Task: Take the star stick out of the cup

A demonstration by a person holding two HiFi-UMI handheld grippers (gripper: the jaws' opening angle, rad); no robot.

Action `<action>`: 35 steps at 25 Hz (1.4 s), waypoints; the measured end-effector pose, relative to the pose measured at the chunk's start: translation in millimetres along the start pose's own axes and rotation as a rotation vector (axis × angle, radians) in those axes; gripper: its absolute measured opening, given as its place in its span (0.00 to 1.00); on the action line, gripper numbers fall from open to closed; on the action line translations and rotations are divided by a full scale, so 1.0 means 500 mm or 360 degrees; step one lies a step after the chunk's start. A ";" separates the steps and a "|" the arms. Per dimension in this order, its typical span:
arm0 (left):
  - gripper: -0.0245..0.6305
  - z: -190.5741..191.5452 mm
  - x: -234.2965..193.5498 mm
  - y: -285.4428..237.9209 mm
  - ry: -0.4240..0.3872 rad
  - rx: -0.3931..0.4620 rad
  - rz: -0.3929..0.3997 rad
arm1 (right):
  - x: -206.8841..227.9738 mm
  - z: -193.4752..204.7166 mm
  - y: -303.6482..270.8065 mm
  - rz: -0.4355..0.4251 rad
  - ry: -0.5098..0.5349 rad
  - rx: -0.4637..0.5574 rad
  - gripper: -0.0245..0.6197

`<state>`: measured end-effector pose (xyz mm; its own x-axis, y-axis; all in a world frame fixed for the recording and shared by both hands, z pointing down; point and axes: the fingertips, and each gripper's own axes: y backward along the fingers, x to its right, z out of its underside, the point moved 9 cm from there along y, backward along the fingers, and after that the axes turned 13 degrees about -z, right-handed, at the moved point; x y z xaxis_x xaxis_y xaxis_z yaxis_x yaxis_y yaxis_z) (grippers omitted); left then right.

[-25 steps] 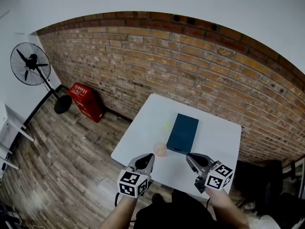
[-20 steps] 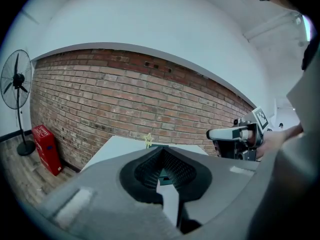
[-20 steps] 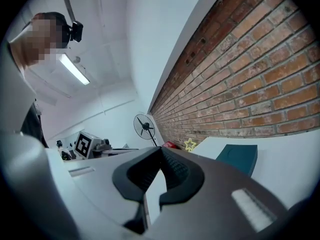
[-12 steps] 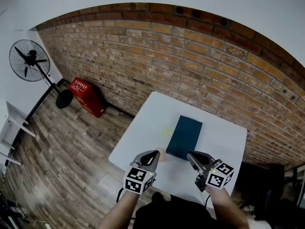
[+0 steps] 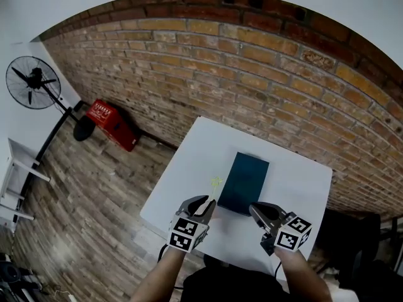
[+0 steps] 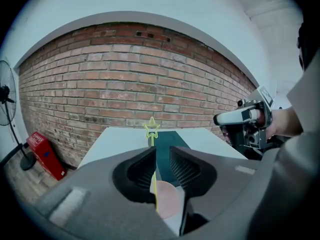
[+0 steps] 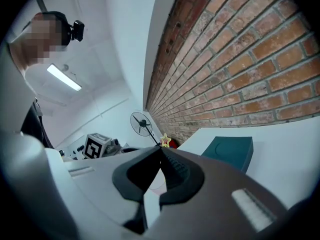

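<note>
Here, left tongs (image 6: 161,152) opening about the star stick (image 6: 151,129), right tongs (image 7: 161,152) together, cup (image 6: 168,202) half-hidden

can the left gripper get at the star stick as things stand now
Probably yes. The left gripper has its jaws opening, with the star stick standing between them, rising out of the cup. Nothing seems to block the way.

cup and stick mostly out of sight

in the left gripper view the left claw (image 6: 161,153), jaws opening with the star stick (image 6: 151,129) between them, hides much of the cup (image 6: 168,200). in the head view the cup cannot be made out behind it, and the stick is a faint sliver.
</note>
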<state>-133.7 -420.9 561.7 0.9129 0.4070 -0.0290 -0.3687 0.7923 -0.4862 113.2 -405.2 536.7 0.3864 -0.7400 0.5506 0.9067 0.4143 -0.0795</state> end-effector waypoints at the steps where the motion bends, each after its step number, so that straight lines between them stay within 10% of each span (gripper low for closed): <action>1: 0.18 0.001 -0.001 -0.011 -0.0018 -0.0008 -0.0002 | 0.007 -0.001 0.001 0.0005 -0.0005 -0.0002 0.04; 35: 0.07 0.034 0.005 -0.087 -0.0201 -0.0123 0.0064 | 0.004 0.068 0.042 0.0178 -0.0081 0.0011 0.04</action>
<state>-118.3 -446.6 597.9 0.8667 0.4955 0.0578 -0.3856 0.7389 -0.5526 127.3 -379.9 564.4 0.4759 -0.6613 0.5799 0.8571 0.4966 -0.1370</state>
